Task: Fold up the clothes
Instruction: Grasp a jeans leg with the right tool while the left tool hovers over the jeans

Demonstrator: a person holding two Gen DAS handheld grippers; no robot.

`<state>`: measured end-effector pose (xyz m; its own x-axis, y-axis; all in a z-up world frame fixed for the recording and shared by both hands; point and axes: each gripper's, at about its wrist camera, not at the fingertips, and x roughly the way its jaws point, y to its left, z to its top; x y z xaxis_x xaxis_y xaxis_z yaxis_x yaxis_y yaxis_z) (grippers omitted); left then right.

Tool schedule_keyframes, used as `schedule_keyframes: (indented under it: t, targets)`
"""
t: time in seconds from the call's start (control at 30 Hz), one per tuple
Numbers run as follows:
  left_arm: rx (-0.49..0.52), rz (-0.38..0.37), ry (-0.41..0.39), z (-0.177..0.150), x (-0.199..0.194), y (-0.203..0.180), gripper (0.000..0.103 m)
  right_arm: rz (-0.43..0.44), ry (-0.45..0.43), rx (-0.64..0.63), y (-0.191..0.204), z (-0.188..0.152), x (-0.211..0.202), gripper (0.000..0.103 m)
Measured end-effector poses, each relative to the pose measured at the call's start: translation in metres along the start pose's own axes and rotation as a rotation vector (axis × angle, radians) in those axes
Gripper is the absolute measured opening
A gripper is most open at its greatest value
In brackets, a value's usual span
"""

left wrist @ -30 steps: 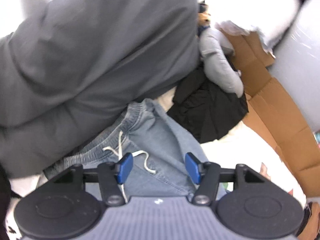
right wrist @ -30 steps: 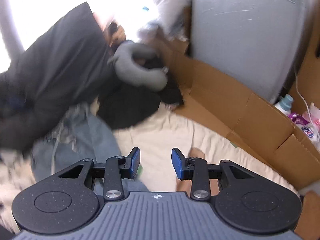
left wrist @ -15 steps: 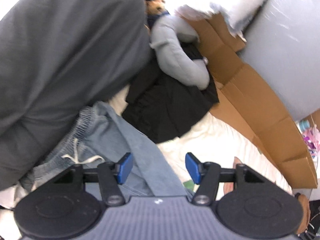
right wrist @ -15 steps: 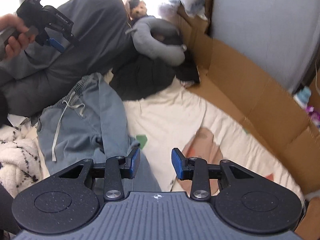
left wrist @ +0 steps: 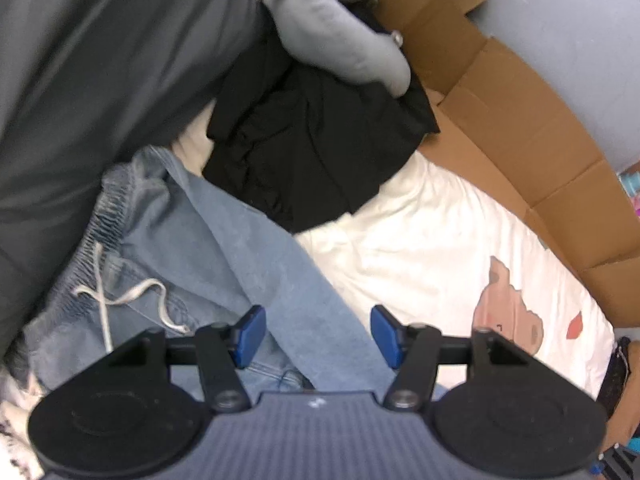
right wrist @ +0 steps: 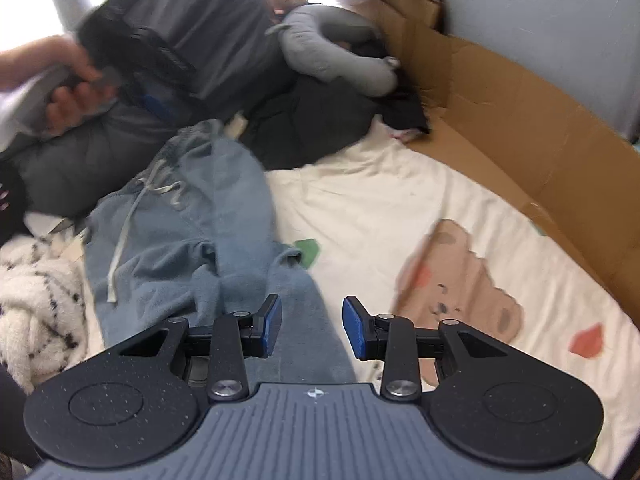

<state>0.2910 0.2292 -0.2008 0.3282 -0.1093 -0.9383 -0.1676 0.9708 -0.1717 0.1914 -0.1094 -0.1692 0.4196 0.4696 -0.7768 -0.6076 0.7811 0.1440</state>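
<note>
Tongs first: the left gripper (left wrist: 316, 334) stands with its blue pads wide apart and nothing between them, hanging over one leg of the blue drawstring trousers (left wrist: 208, 248). The right gripper (right wrist: 312, 330) is parted too, a little less widely, and empty; it hangs over the lower run of a trouser leg.

The trousers are the landmark. They lie rumpled on the cream sheet (left wrist: 420, 248), not folded: the elastic waistband (left wrist: 116, 192) is bunched at their far end, the white drawstring (left wrist: 120, 300) trails loose just below the waistband, and the legs run toward the grippers with one leg creased across the other. Beyond the waistband sits a dark grey cushion (left wrist: 100, 60); to the right of the waistband, touching the trousers, lies a black garment (left wrist: 320, 140) with a grey neck pillow (left wrist: 340, 40) on top. A fluffy white spotted throw (right wrist: 36, 304) lies on the trousers' left.

By their look the trousers are a soft, washed denim or heavy cotton: limp, moderately weighty, not slippery, nothing to break. They should drape rather than hold an edge, so pinching loose cloth mid-leg would likely just drag a wrinkle. The firmer holds seem to be the thick waistband and the hem ends; the hems are hidden under the grippers.
</note>
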Motion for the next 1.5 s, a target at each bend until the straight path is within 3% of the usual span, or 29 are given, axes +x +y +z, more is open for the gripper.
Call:
schedule_keyframes:
  t: [0.07,0.43,0.57,1.03,1.17,1.5]
  targets:
    - [0.001,0.005,0.011,-0.004,0.012,0.004,0.061,0.010,-0.054,-0.024,0.003,-0.008,0.002,0.041]
    - [0.059,-0.055,-0.001,-0.045,0.050,0.002,0.061,0.059,-0.172,-0.021,0.036,-0.071,0.039,0.041]
    - [0.097,-0.067,-0.004,-0.058,0.064,-0.002,0.061,0.082,-0.176,-0.041,0.041,-0.094,0.060,0.031]
    - [-0.001,-0.099,0.058,-0.094,0.095,0.029,0.061,0.018,-0.147,-0.210,0.083,-0.113,0.099,0.032]
    - [-0.047,-0.110,0.083,-0.103,0.100,0.038,0.061,-0.037,-0.074,-0.202,0.080,-0.121,0.110,0.032]
    - [-0.037,-0.101,0.124,-0.117,0.108,0.041,0.061,-0.076,-0.088,-0.251,0.085,-0.131,0.112,0.032]
